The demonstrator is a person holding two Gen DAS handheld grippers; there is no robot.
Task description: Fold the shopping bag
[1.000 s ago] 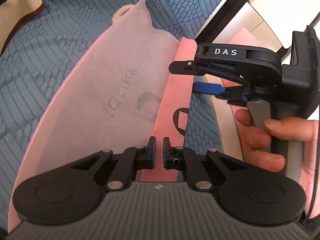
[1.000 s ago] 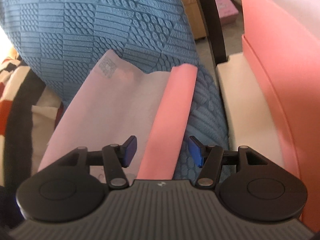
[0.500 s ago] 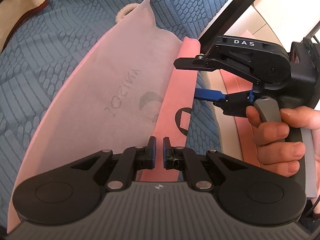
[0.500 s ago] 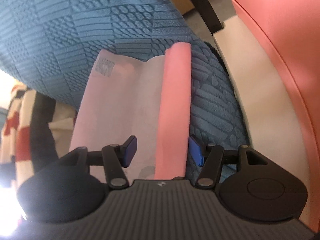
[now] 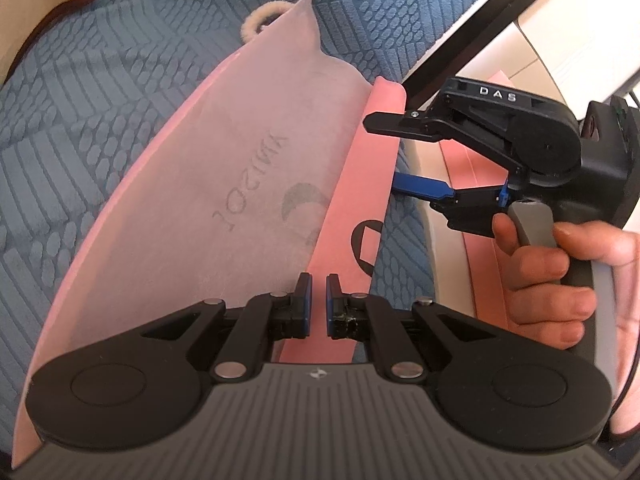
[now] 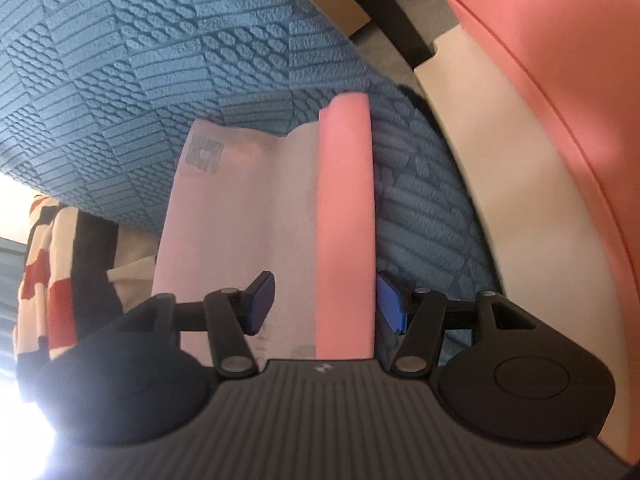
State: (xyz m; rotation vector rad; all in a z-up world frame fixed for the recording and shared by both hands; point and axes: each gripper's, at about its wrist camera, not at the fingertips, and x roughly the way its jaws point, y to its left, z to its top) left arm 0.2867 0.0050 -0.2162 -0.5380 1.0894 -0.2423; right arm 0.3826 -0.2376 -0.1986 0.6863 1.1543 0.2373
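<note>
The pink shopping bag lies flat on the blue quilt, pale side up with mirrored print showing through. Its right edge is turned over into a brighter pink strip. My left gripper is shut at the near end of that strip, with pink fabric in the thin slit between the pads. The right gripper, held by a hand, reaches in from the right. It is open, one finger above the strip and the blue one beside it. In the right wrist view the strip runs between the open fingers of the right gripper, untouched.
The blue textured quilt covers the surface. A pale loop handle pokes out behind the bag's far end. A black bar and a white ledge border the right. A large pink box stands to the right, a striped cloth to the left.
The right gripper has rolled and shifted slightly along the strip, and its jaws stay equally wide. The left gripper and the bag have kept still.
</note>
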